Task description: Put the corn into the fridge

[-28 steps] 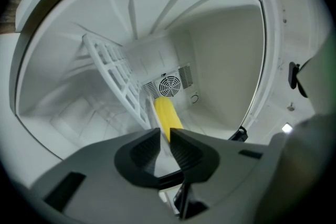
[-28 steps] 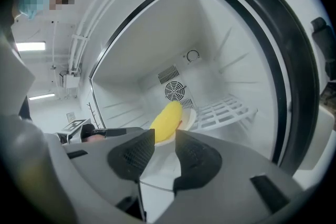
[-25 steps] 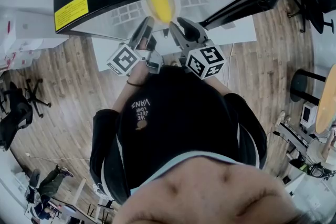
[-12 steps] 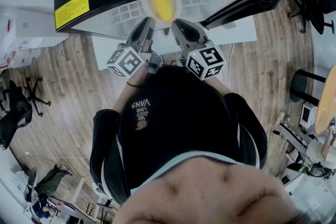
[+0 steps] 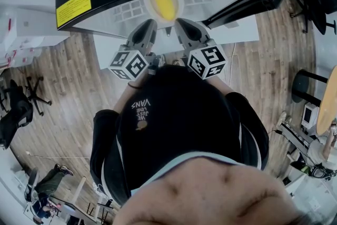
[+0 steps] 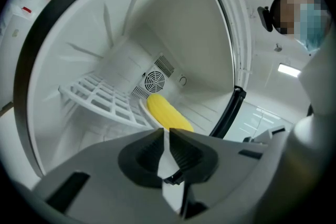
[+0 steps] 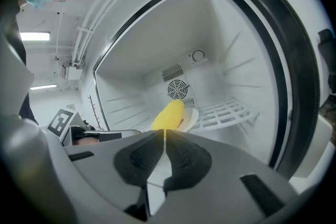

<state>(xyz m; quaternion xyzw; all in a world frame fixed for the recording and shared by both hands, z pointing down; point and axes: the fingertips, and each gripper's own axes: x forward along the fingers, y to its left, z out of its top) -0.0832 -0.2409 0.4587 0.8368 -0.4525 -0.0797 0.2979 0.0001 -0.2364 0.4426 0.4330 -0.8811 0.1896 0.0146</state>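
Right gripper view: the right gripper (image 7: 164, 136) has just been clenching its fingers (image 7: 139, 157) on nothing; the left gripper (image 6: 165, 132) is clenched too (empty). Straight ahead, well apart, the corn (image 7: 169, 114) lies on a plate (image 7: 192, 118) deep inside the fridge (image 7: 236, 60), its long axis running away from the fingers.

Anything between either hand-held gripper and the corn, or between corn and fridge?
Nothing visible. The corn already lies inside the open fridge on a white dish. The right hand-held gripper, whose jaws have just been closing on nothing, and the left hand-held gripper both face it with clear space between.
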